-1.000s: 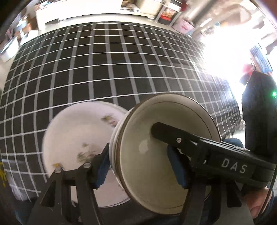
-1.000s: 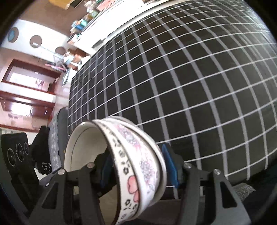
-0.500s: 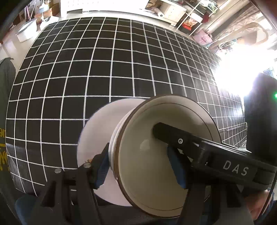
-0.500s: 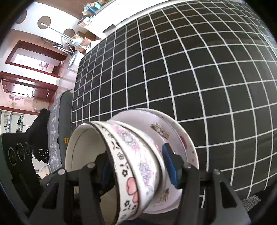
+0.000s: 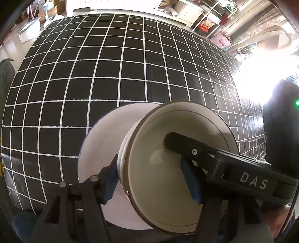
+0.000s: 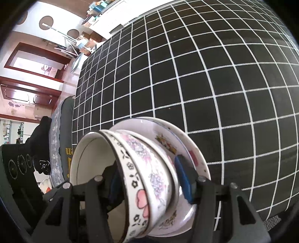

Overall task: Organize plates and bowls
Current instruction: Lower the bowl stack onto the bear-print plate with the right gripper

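My left gripper is shut on the rim of a cream bowl with a brown edge, held tilted on its side above a white plate that lies near the table's front edge. My right gripper is shut on the wall of a floral bowl with pink flowers, tilted on its side, just above a patterned plate on the table. The lower parts of both plates are hidden behind the bowls and grippers.
The table wears a black cloth with a white grid. Shelves and boxes stand beyond its far edge. A chair with a dark cover stands at the table's left side in the right wrist view.
Both grippers have moved with their bowls over the plates. The plate in each view has shifted further under the held bowl.
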Tool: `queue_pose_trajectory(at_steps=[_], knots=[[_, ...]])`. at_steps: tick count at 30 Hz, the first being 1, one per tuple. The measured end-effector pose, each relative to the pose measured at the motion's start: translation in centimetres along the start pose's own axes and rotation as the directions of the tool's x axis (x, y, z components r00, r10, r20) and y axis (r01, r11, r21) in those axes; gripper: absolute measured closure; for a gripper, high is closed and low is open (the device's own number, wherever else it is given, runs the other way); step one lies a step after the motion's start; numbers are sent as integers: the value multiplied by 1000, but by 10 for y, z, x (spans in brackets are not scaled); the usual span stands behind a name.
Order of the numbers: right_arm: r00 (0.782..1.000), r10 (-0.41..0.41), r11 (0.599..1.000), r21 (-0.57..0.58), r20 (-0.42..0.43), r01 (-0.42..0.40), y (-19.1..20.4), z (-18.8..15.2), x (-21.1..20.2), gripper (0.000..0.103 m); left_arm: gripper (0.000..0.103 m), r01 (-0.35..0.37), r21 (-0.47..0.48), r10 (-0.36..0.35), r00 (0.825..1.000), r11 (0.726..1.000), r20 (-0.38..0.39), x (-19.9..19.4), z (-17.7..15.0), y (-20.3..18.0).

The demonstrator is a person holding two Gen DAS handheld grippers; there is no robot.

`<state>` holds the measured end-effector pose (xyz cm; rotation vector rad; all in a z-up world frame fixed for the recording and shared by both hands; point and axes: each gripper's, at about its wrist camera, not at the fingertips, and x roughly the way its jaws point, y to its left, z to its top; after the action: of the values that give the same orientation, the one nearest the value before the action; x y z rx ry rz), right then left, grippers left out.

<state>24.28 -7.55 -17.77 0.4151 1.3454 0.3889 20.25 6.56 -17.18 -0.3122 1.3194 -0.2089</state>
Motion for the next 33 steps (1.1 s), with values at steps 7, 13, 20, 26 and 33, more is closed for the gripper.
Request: queue_pose_trajectory(at_steps=[7,13,20,26,33], knots=[[1000,-1,1000,-12,-5,1,0,0,-2,44,42,-22,20,21,999,1000,28,-9,-6,-2],[999,-18,998,-59,39,20,6,-2,-14,44,42,-68,43,65,996,997,67,-23,-7,-7],[997,-42,996,-81,72,48,1,-14,-21,44,42,-97,27,94,991,995,92,-35,-19,-6],[996,-38,997,-68,76,43,-5,-21,-26,44,42,-98,5,97,990,995,98,-41,-33,-5],[992,-27,994,-101,123,40,3,-29,-45,44,42,-105,7,103,982,994,158,-67,-45,-14]])
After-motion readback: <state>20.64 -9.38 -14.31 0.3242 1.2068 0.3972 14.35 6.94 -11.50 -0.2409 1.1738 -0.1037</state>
